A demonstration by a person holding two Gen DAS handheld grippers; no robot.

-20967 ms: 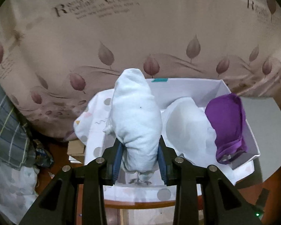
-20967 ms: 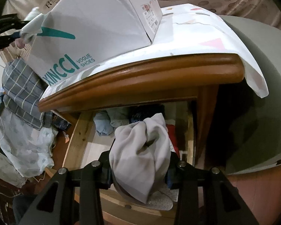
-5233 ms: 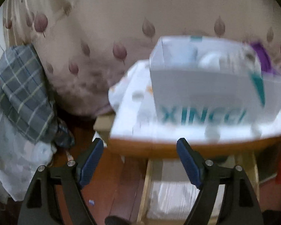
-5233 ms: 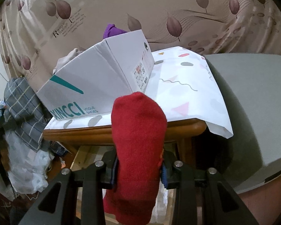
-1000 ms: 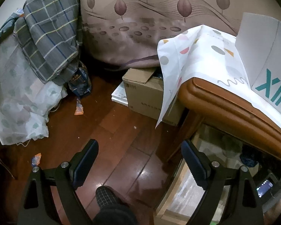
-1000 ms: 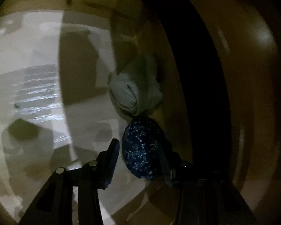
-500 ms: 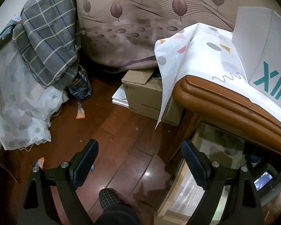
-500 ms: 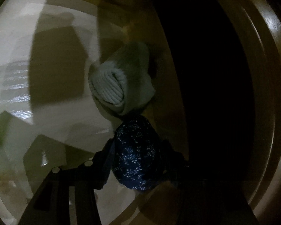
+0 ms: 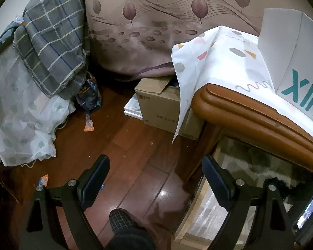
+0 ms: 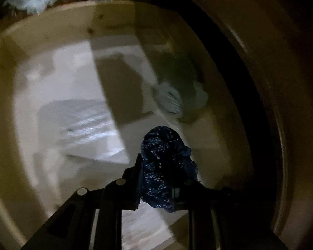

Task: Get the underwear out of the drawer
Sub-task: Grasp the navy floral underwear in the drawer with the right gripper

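Note:
A dark blue, white-speckled piece of underwear (image 10: 162, 145) sits bunched between the fingers of my right gripper (image 10: 163, 163). The jaws are closing and their pads press on it from both sides, just above the pale floor of the open drawer (image 10: 52, 95). A rolled light blue garment (image 10: 173, 98) lies farther back against the drawer's right wall. My left gripper (image 9: 154, 162) is open and holds nothing, above the wooden floor to the left of the drawer's front corner (image 9: 198, 210).
A wooden table edge (image 9: 250, 114) with a spotted white cloth (image 9: 219, 62) and a white shoe box (image 9: 292, 66) overhangs the drawer. A cardboard box (image 9: 162, 106) stands on the floor beside the table. Plaid fabric (image 9: 52, 41) is piled at left. A person's foot (image 9: 123, 220) is below.
My right gripper has narrowed onto the blue underwear and drawn it up and away from the light blue roll, with the view swinging round. My left gripper has stayed put.

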